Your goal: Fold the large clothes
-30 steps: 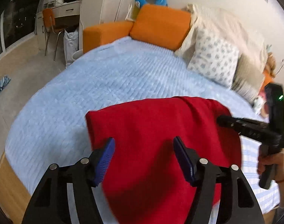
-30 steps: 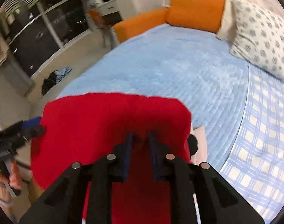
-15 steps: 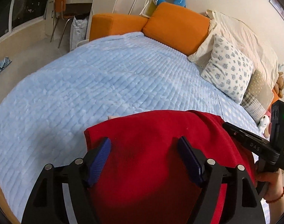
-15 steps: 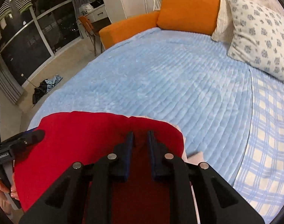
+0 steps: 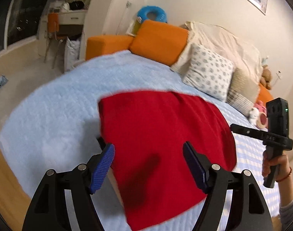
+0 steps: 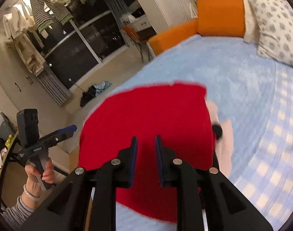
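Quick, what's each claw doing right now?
Left gripper: open wide, jaws closing, grips nothing, above the red garment.
Right gripper: narrow gap, jaws opening, red garment not pinched.

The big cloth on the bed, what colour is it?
Red cloth, clearest in the left wrist view.

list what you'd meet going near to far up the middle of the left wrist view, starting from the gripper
left gripper → red garment → light blue bedspread → orange cushion → blue ring by the wall
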Motion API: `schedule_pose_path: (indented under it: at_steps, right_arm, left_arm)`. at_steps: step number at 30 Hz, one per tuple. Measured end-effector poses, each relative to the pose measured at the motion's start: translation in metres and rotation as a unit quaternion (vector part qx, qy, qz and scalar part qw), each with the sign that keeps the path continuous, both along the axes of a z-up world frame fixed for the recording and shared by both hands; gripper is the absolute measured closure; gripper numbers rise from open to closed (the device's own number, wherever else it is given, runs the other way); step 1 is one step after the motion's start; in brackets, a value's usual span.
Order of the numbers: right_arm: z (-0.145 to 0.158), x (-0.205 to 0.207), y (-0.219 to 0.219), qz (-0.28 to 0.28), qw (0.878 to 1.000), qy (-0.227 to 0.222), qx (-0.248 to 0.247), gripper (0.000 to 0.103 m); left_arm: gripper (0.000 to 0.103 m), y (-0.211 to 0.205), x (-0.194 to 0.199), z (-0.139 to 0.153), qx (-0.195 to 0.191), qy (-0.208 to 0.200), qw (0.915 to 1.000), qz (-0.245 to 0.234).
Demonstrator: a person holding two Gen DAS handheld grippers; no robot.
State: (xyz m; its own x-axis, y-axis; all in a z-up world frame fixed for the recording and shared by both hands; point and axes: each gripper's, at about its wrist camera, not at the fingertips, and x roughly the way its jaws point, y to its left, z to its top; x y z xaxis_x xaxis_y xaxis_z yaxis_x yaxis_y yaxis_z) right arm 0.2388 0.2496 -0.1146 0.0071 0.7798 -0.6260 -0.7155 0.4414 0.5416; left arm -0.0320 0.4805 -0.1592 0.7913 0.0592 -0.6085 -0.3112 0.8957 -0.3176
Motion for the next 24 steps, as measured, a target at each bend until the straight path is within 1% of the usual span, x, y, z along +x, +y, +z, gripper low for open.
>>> schedule_pose_path:
  at_steps: [2, 3, 5, 7, 10, 12, 13, 14, 15, 16, 17, 18, 19, 20, 21, 23, 24]
  right_arm:
    - [-0.016, -0.002, -0.006, -0.020, 1.000, -0.004, -0.020, 0.087]
    - [-0.020, -0.001, -0.007, -0.029, 0.999, -0.003, -0.018, 0.087]
    - [-0.026, 0.001, -0.007, -0.042, 0.999, -0.005, -0.015, 0.088]
    - [-0.029, 0.001, -0.001, -0.049, 0.998, -0.025, -0.021, 0.087]
    - [-0.031, 0.000, 0.004, -0.054, 0.998, -0.029, -0.025, 0.086]
    - [-0.027, -0.002, 0.001, -0.052, 0.998, -0.032, -0.030, 0.080]
    - [-0.024, -0.004, -0.002, -0.055, 0.997, -0.036, -0.036, 0.067]
    - [-0.017, -0.011, -0.007, -0.056, 0.996, -0.048, -0.047, 0.044]
    - [-0.012, -0.019, -0.011, -0.055, 0.995, -0.064, -0.053, 0.034]
    - [-0.006, -0.029, -0.018, -0.056, 0.993, -0.087, -0.054, 0.025]
    - [-0.002, -0.037, -0.024, -0.056, 0.991, -0.106, -0.053, 0.021]
    - [0.004, -0.052, -0.031, -0.056, 0.989, -0.127, -0.054, 0.017]
    - [0.007, -0.062, -0.037, -0.059, 0.987, -0.141, -0.057, 0.006]
    - [0.010, -0.072, -0.042, -0.066, 0.984, -0.156, -0.058, 0.005]
    - [0.013, -0.087, -0.051, -0.075, 0.980, -0.176, -0.055, 0.005]
    - [0.014, -0.110, -0.063, -0.073, 0.978, -0.193, -0.035, 0.005]
    - [0.012, -0.122, -0.070, -0.073, 0.977, -0.197, -0.024, 0.005]
  left_arm:
    - [0.030, -0.002, 0.007, -0.018, -0.012, 0.018, 0.9998, -0.001]
    - [0.030, -0.001, 0.010, -0.027, -0.014, 0.023, 0.9996, 0.004]
    - [0.029, 0.001, 0.016, -0.035, -0.015, 0.028, 0.9994, 0.011]
    - [0.026, 0.004, 0.020, -0.039, -0.017, 0.029, 0.9993, 0.017]
    - [0.025, 0.005, 0.022, -0.041, -0.016, 0.033, 0.9990, 0.025]
    - [0.025, 0.000, 0.017, -0.036, -0.010, 0.035, 0.9989, 0.029]
    - [0.025, -0.003, 0.014, -0.033, -0.005, 0.035, 0.9988, 0.032]
    - [0.026, -0.009, 0.008, -0.028, 0.008, 0.034, 0.9986, 0.039]
    - [0.024, -0.017, 0.002, -0.022, 0.021, 0.029, 0.9984, 0.044]
    - [0.020, -0.027, -0.005, -0.016, 0.038, 0.024, 0.9977, 0.052]
    - [0.007, -0.036, -0.010, -0.012, 0.053, 0.020, 0.9965, 0.062]
    - [0.003, -0.048, -0.019, -0.006, 0.071, 0.007, 0.9946, 0.075]
    - [0.003, -0.058, -0.027, -0.002, 0.087, -0.009, 0.9923, 0.088]
    - [0.003, -0.073, -0.036, 0.001, 0.107, -0.024, 0.9877, 0.111]
    - [0.003, -0.082, -0.042, 0.002, 0.118, -0.031, 0.9842, 0.128]
    - [0.003, -0.105, -0.052, -0.001, 0.127, -0.043, 0.9791, 0.153]
    - [0.003, -0.113, -0.055, -0.003, 0.125, -0.049, 0.9785, 0.157]
